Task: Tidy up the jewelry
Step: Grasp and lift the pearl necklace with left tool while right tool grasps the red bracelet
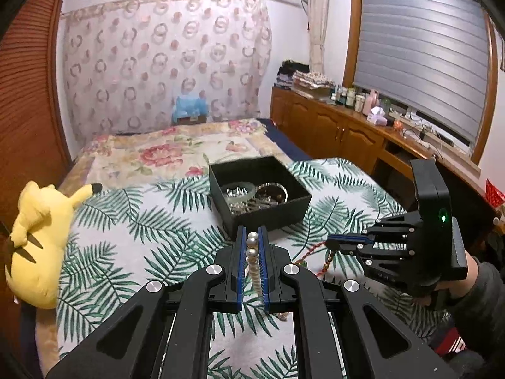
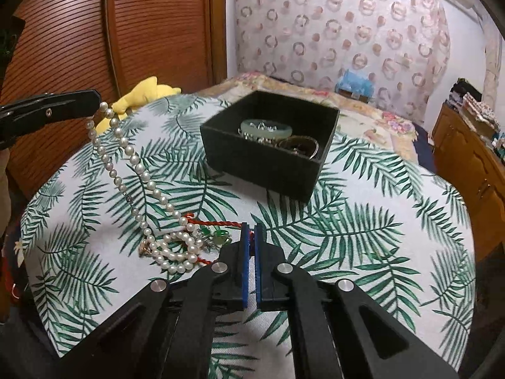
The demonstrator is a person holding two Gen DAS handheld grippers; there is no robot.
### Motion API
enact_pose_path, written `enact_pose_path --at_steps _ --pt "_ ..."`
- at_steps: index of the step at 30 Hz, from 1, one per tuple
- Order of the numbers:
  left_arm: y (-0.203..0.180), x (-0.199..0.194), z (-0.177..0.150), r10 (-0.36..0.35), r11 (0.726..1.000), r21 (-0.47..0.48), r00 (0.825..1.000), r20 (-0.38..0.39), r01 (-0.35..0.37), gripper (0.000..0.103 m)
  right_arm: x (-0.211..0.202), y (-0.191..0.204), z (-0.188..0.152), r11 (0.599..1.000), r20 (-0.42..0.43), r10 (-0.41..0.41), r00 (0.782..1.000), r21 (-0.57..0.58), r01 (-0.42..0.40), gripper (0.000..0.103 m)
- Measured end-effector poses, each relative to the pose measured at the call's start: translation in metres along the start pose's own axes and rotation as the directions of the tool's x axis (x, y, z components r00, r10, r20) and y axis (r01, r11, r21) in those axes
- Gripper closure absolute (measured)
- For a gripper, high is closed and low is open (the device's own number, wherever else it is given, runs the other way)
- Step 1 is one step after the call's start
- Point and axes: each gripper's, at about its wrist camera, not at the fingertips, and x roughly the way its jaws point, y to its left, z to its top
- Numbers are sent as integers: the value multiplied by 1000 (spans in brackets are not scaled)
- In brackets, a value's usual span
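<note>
- Our left claw [image 1: 252, 235] is clamped on a pearl necklace [image 2: 132, 170]; a few pearls show between its blue pads near the tips, and the strand runs back between the fingers.
- In the right wrist view, the necklace hangs from that claw's tip in two lines, slanting down to the table [image 2: 363, 221], where the rest of it lies in a loose heap.
- Our right claw [image 2: 251, 233] has its jaws drawn together on a twisted red cord [image 2: 217, 222], pinched right at the tips.
- The cord runs off to the left of the right claw, into the pearl heap; small green stones [image 2: 221, 233] sit on it just beside the claw's left finger.
- A black open box [image 2: 268, 161] stands on the leaf-print cloth ahead of both claws, well apart from the heap.
- Inside the box we see a pale green bangle [image 2: 265, 128], a dark bangle [image 2: 300, 145] beside it, and some silver pieces we cannot make out.
- A yellow plush toy [image 1: 34, 240] lies at the table's edge, far to the left of the left claw.
- A sleeve [image 1: 479, 303] and a hand hold the right claw, off to the right of the left claw.
</note>
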Motion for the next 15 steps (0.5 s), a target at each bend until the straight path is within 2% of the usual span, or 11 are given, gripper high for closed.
enact_pose_path --at_steps 15 --pt "-12 -42 31 4 999 32 994 105 -8 96 -27 2 16 999 46 -33 998 -21 34 100"
